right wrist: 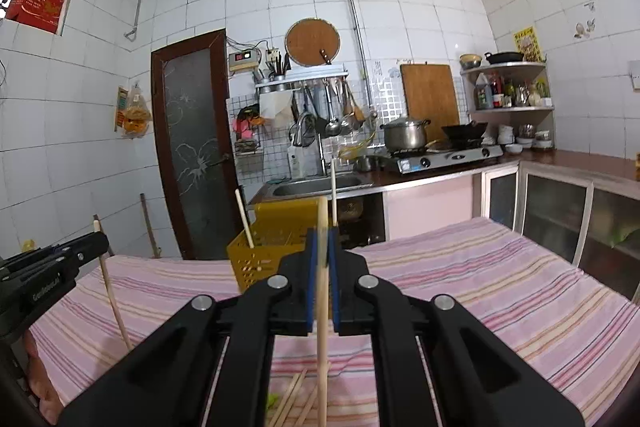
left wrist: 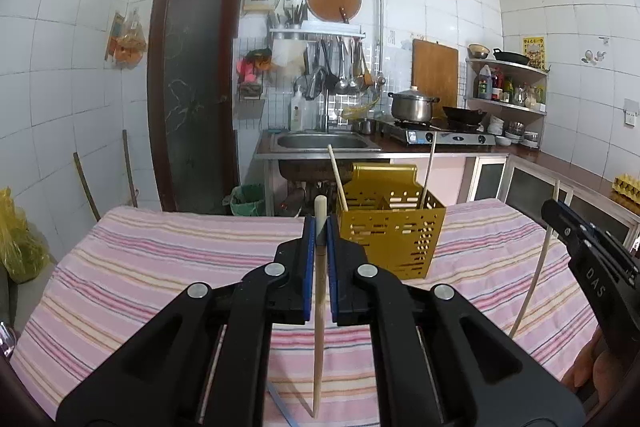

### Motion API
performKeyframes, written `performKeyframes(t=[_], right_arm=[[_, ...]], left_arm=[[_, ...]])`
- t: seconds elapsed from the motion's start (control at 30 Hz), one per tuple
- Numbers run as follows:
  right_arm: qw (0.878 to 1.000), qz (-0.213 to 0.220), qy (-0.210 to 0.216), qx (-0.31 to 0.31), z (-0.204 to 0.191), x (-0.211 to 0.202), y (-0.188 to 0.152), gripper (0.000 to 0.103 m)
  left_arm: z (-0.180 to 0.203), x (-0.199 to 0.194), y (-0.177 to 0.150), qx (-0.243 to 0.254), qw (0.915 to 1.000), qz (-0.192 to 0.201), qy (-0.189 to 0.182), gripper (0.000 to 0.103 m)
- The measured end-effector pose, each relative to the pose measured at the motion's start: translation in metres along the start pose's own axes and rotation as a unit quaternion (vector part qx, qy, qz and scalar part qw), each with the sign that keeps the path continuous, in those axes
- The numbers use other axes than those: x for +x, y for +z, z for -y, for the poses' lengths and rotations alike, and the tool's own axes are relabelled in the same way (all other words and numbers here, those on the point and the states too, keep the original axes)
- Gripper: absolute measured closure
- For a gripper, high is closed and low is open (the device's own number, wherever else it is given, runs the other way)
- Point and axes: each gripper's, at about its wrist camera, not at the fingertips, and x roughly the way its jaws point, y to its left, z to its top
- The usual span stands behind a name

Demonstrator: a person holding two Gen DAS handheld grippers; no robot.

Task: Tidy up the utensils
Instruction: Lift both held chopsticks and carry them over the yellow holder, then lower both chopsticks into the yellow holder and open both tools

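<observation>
A gold perforated utensil holder (left wrist: pixel 390 227) stands on the striped table, with two chopsticks (left wrist: pixel 337 177) leaning in it. My left gripper (left wrist: pixel 320 227) is shut on a wooden chopstick (left wrist: pixel 319 327), held upright just left of the holder. My right gripper (right wrist: pixel 322 239) is shut on another chopstick (right wrist: pixel 321 347), upright in front of the holder (right wrist: pixel 260 251). Each gripper shows in the other's view: the right one (left wrist: pixel 560 223) at the right edge, the left one (right wrist: pixel 96 241) at the left edge. Several loose chopsticks (right wrist: pixel 294 401) lie on the cloth below my right gripper.
The table has a pink striped cloth (left wrist: pixel 160 267). Behind it are a sink (left wrist: pixel 320 141), a stove with a pot (left wrist: pixel 412 105) and wok, and cabinets along the right. A yellow bag (left wrist: pixel 18 243) sits at the left.
</observation>
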Motion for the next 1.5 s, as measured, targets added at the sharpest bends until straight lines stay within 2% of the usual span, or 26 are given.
performKeyframes(t=[0.17,0.4,0.57,0.73,0.93,1.1,1.23,1.27,1.3,1.33,1.37,1.4,1.43,1.5], right_arm=[[0.999,0.017,-0.009,-0.028,-0.009,0.003,0.023,0.097],[0.998,0.052,-0.010,-0.045,-0.018,0.035,0.077,0.097],[0.996,0.076,-0.007,-0.037,-0.023,0.073,0.113,0.097],[0.994,0.103,-0.003,-0.029,-0.028,0.115,0.139,0.097],[0.993,0.112,0.000,-0.041,-0.033,0.167,0.129,0.097],[0.996,0.077,0.000,-0.049,-0.027,0.198,0.092,0.097],[0.999,0.030,0.002,-0.042,-0.016,0.213,0.070,0.097],[0.999,0.019,0.002,-0.042,-0.014,0.213,0.069,0.097],[0.999,0.008,-0.001,-0.044,-0.013,0.212,0.069,0.096],[0.999,0.002,-0.005,-0.045,-0.011,0.211,0.071,0.094],[0.999,-0.004,-0.010,-0.046,-0.009,0.206,0.073,0.089],[0.999,-0.012,-0.017,-0.046,-0.007,0.200,0.076,0.067],[0.999,-0.015,-0.022,-0.044,-0.005,0.195,0.078,0.042],[0.998,-0.025,-0.038,-0.037,0.001,0.179,0.083,0.038]], left_arm=[[0.006,0.002,0.023,0.011,0.9997,0.022,-0.002,0.098],[0.016,0.020,0.080,0.011,0.9966,0.081,-0.011,0.098],[0.024,0.046,0.126,0.001,0.9922,0.123,-0.024,0.098],[0.036,0.098,0.154,0.000,0.9893,0.140,-0.042,0.098],[0.041,0.178,0.145,-0.012,0.9911,0.126,-0.043,0.098],[0.043,0.223,0.111,-0.010,0.9955,0.087,-0.036,0.098],[0.042,0.236,0.087,-0.002,0.9979,0.059,-0.028,0.098],[0.041,0.234,0.086,0.003,0.9982,0.055,-0.025,0.093],[0.041,0.231,0.085,0.006,0.9985,0.051,-0.021,0.079],[0.041,0.227,0.086,0.008,0.9986,0.049,-0.018,0.069],[0.038,0.218,0.088,0.007,0.9986,0.052,-0.011,0.046],[0.035,0.208,0.089,0.005,0.9984,0.057,-0.004,0.032],[0.032,0.197,0.091,0.008,0.9982,0.060,0.003,0.028],[0.027,0.179,0.095,0.020,0.9981,0.055,0.016,0.017]])
